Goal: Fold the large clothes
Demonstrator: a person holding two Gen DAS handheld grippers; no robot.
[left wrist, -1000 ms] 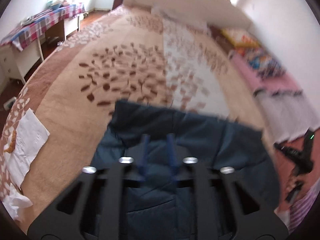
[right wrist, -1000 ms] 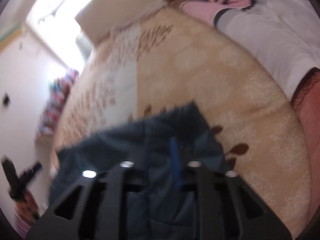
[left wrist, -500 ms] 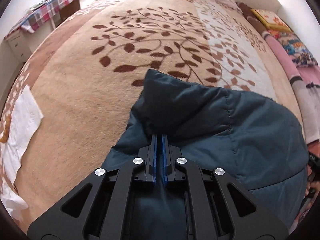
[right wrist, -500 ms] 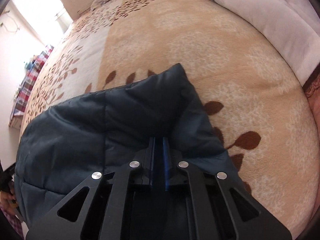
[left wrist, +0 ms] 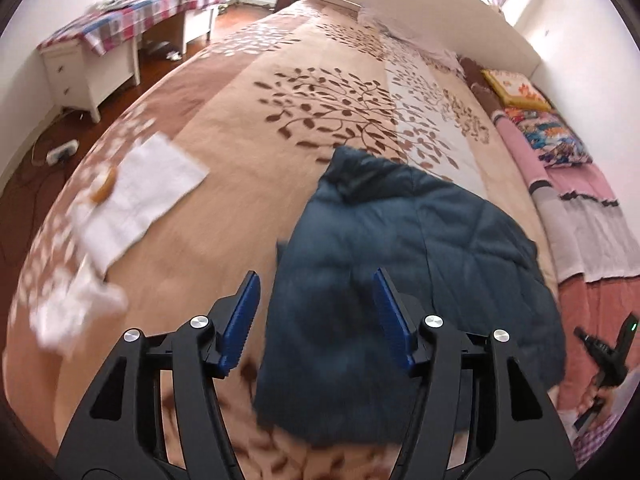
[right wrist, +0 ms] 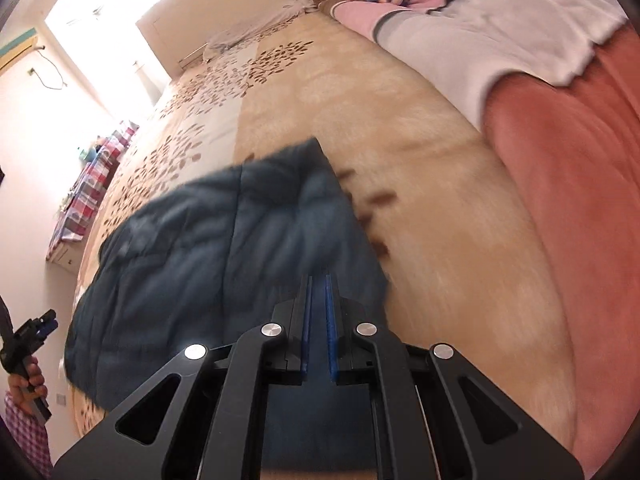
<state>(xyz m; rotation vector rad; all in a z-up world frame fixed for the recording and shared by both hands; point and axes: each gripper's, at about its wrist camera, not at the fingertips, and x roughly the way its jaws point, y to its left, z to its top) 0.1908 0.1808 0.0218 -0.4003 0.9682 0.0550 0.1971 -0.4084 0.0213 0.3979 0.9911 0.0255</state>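
1. Quilted dark blue jacket (left wrist: 404, 280): lies folded into a thick pad on the leaf-patterned beige bedspread (left wrist: 248, 140), nearer the bed's right side; its far corner points toward the headboard (left wrist: 420, 12).
2. Left gripper (left wrist: 316, 318): jaws spread wide, blue pads (left wrist: 240, 320) apart, holding nothing, above the jacket's near left edge.
3. Right gripper (right wrist: 318, 320): jaws nearly together, a thin slit between the pads; blue fabric shows in the slit, but whether it is pinched cannot be told.
4. Open room: bare bedspread runs from the jacket's far edge to the headboard and to its left.
5. Edges: white cloth (left wrist: 140, 196) near the bed's left edge; pink and grey bedding (right wrist: 500, 24) along the right side.
6. Hard to make out: the jacket's near edge is blurred in both views and hidden behind the gripper frames; sleeves and collar are indistinguishable.
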